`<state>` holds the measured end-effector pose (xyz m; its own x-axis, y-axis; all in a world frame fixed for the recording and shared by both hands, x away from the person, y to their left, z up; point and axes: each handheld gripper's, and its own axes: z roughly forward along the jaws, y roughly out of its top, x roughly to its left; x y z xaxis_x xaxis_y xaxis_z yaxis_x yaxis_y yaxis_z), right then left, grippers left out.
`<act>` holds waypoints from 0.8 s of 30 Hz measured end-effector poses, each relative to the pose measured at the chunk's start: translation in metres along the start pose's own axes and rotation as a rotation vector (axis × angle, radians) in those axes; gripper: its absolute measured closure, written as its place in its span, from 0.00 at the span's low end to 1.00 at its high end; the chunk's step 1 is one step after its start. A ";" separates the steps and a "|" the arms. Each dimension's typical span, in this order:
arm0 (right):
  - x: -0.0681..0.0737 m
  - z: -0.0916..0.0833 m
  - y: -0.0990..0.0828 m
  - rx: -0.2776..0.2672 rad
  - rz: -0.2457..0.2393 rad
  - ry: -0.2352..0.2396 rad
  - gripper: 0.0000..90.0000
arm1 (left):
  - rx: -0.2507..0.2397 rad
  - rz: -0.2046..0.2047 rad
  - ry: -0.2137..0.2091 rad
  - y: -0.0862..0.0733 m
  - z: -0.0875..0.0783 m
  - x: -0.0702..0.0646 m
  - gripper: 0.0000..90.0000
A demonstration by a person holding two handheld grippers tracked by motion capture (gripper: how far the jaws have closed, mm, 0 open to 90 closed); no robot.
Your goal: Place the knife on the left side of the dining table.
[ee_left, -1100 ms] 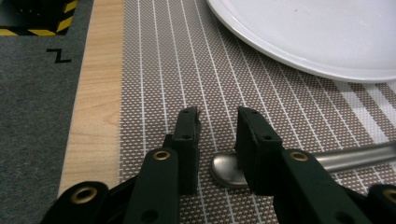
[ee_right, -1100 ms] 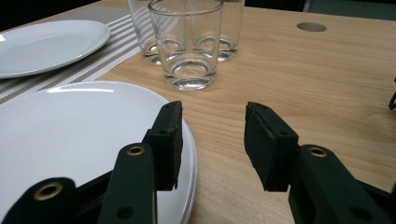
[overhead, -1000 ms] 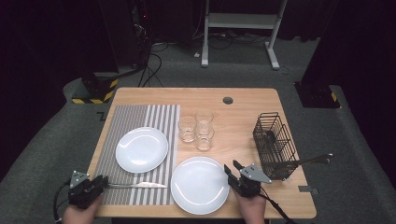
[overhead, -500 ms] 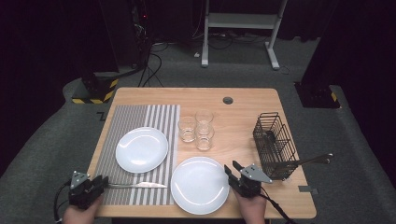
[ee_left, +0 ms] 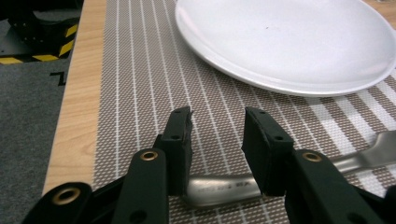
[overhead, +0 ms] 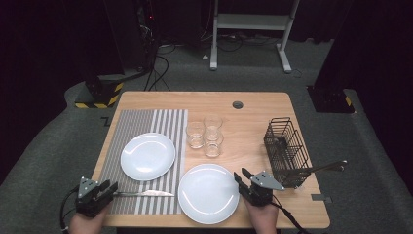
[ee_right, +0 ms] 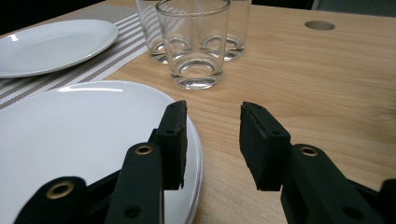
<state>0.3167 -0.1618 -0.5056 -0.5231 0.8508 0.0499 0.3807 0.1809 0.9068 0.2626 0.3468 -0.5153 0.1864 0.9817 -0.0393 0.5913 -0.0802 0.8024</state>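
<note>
Knife (overhead: 146, 193) lies flat on the striped mat (overhead: 146, 126) near the worktop's front-left corner, long axis along the front edge, handle end toward the left tongs (overhead: 111, 187), blade tip toward the front plate (overhead: 208, 193). Left hand is nearer. Left tongs (ee_left: 217, 126) have just been opening; jaws apart, straddling the handle (ee_left: 224, 186), pads not pressing it. Right tongs (ee_right: 210, 126) sit at the front plate's (ee_right: 70, 140) right rim, jaws apart and just been closing, 1 jaw over the rim, no grip visible. 3 glasses (overhead: 204, 134) and basket (overhead: 285, 151) stand well apart.
</note>
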 end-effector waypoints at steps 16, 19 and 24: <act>0.002 -0.001 0.002 -0.005 -0.016 0.029 0.68 | -0.010 0.094 -0.027 0.017 0.002 -0.033 0.62; 0.003 -0.001 0.002 -0.007 -0.028 0.026 0.68 | -0.014 0.102 -0.035 0.018 0.002 -0.038 0.61; 0.004 -0.001 0.003 -0.021 -0.049 0.018 0.66 | -0.015 0.125 -0.056 0.023 0.006 -0.051 0.59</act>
<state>0.3150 -0.1584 -0.5025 -0.5543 0.8322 0.0125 0.3383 0.2115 0.9169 0.2711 0.2937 -0.4987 0.3014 0.9531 0.0286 0.5490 -0.1980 0.8120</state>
